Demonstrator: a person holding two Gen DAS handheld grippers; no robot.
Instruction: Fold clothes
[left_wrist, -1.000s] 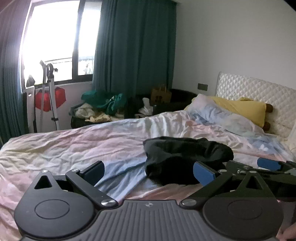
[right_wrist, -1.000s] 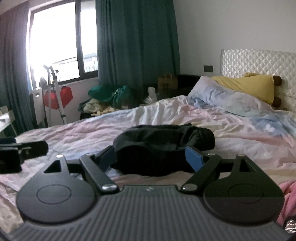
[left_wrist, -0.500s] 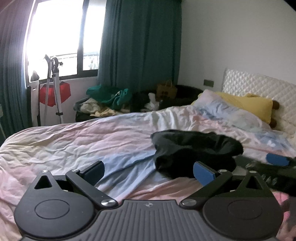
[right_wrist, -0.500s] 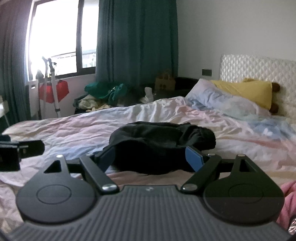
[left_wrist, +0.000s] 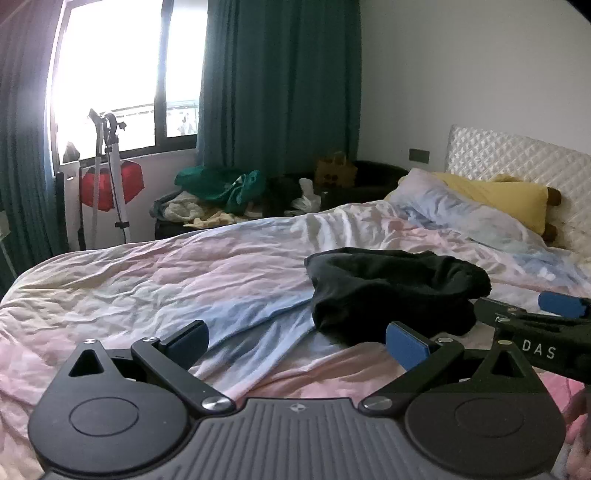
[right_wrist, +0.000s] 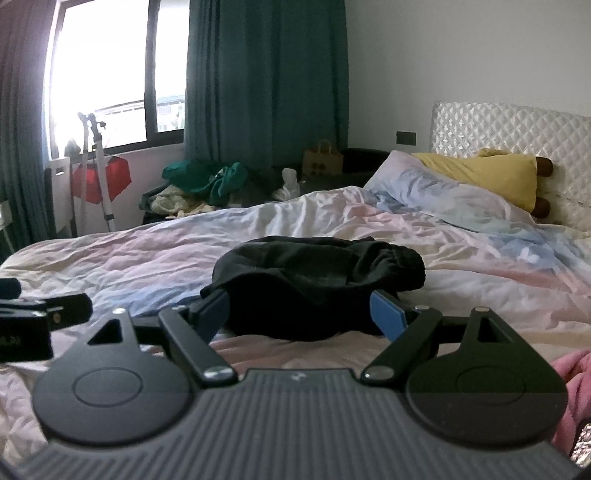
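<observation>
A crumpled black garment (left_wrist: 395, 288) lies on the bed's pastel duvet (left_wrist: 184, 280); it also shows in the right wrist view (right_wrist: 317, 284). My left gripper (left_wrist: 295, 338) is open and empty, held low over the duvet just left of the garment. My right gripper (right_wrist: 303, 314) is open and empty, close in front of the garment, with its near edge between the fingers. The right gripper shows at the right in the left wrist view (left_wrist: 535, 325); the left gripper shows at the left edge of the right wrist view (right_wrist: 40, 314).
A pink cloth (right_wrist: 572, 391) lies at the near right. Pillows (left_wrist: 480, 206) and a quilted headboard (left_wrist: 517, 155) stand at the far right. Beyond the bed are a clothes pile (left_wrist: 218, 192), a stand (left_wrist: 110, 173) and teal curtains (left_wrist: 277, 92).
Both grippers have shifted a little; the view of the garment has crept closer and the right gripper sits further forward beside it. Both stay open and empty.
</observation>
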